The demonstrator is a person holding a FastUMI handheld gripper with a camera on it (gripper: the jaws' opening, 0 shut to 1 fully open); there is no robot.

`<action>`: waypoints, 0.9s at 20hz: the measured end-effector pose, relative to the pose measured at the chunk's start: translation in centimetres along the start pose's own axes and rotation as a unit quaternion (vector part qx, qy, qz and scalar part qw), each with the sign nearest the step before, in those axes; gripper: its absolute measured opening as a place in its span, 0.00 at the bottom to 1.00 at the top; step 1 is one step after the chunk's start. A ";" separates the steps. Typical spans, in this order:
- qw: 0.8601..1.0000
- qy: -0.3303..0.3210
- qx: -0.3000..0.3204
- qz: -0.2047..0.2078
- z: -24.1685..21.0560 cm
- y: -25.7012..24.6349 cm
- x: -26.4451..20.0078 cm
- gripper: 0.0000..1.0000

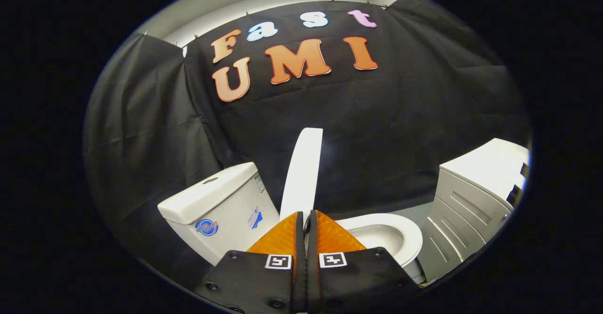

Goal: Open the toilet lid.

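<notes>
The white toilet lid (pixel 302 172) stands raised, nearly upright, between the cistern and the bowl. Its lower edge runs down into the narrow slit between my two orange fingers (pixel 282 238). My gripper (pixel 306 216) is shut on that edge of the lid, and a thin pale strip of it shows between the pads. Just right of and beyond the fingers, the toilet seat (pixel 409 238) and open bowl (pixel 377 236) lie uncovered.
The white cistern (pixel 221 210) stands close on the left of the fingers, behind the lid. A white cabinet with panelled doors (pixel 471 201) stands to the right of the bowl. Black cloth walls close in the space behind and to the left.
</notes>
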State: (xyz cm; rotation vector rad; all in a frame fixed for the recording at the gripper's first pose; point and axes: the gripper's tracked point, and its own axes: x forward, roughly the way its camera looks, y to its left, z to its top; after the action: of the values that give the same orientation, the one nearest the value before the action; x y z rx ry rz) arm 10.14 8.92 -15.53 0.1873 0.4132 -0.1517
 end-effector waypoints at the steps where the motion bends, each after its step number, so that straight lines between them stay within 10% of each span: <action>1: 1.000 -0.001 -0.006 0.003 0.2 0.7 0.1 0.08; 18: 0.996 -0.014 -0.059 0.059 -0.2 10.3 1.1 0.08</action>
State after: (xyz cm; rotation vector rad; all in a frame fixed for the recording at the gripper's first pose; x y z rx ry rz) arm 12.93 18.85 -14.60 0.0926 0.3804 -0.0129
